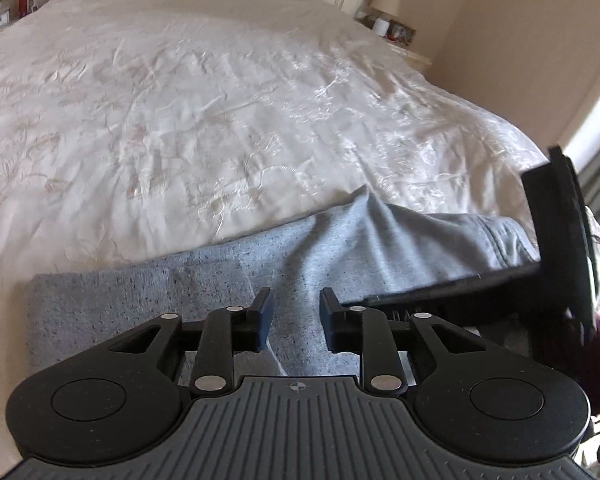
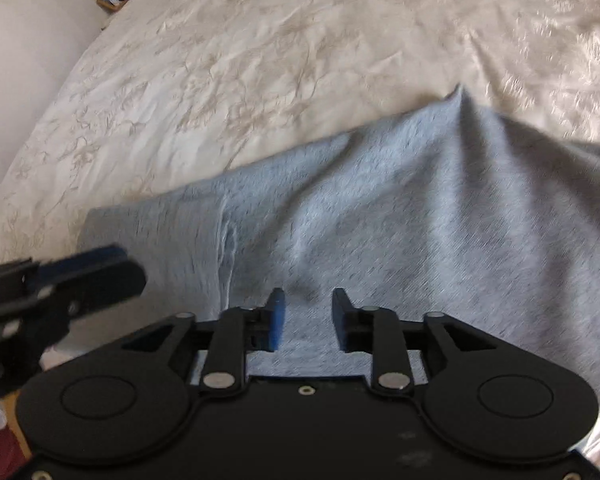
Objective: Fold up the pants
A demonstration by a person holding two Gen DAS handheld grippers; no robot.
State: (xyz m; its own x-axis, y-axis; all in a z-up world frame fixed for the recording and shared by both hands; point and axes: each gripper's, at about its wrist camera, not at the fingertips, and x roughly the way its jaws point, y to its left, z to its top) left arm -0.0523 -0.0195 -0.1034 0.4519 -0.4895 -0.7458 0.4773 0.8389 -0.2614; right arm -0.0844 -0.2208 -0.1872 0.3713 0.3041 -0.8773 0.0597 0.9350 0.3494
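Pants (image 1: 340, 248) on bed (image 1: 180, 120), near edge

A wide bed (image 1: 180, 120) carries a cream embroidered bedspread (image 2: 260, 60). Grey pants (image 1: 340, 248) lie flat along its near edge.

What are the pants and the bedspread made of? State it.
Pants: probably heathered grey jersey or fleece knit, matte, with dark flecks and soft, rounded folds. Bedspread: looks like cream satin-type cloth, glossy, with sharp creases and a raised floral embroidery.

No legible txt, labels, brands or nos. anywhere, both views
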